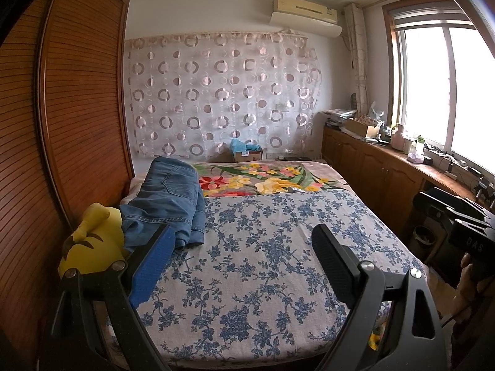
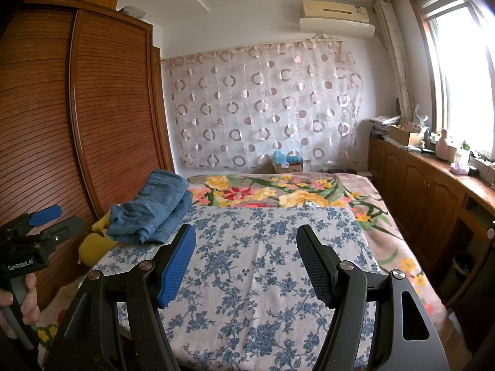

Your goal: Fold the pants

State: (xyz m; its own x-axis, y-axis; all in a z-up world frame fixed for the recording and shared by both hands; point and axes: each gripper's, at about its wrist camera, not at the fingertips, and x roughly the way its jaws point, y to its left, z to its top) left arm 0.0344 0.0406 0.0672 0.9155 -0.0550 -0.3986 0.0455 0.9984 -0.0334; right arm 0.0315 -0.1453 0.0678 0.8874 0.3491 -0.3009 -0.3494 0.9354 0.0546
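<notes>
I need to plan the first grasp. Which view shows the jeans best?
The left wrist view: the jeans lie close and large, back pocket visible. The right wrist view shows the jeans smaller, farther left, unobstructed.

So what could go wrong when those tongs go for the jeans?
The jeans lie bunched at the bed's left edge, partly over a yellow plush toy, so a grab may catch the toy too. The left tongs and right tongs both stand open, holding nothing. The thick crumpled denim may slip, or slide off toward the wardrobe.
</notes>
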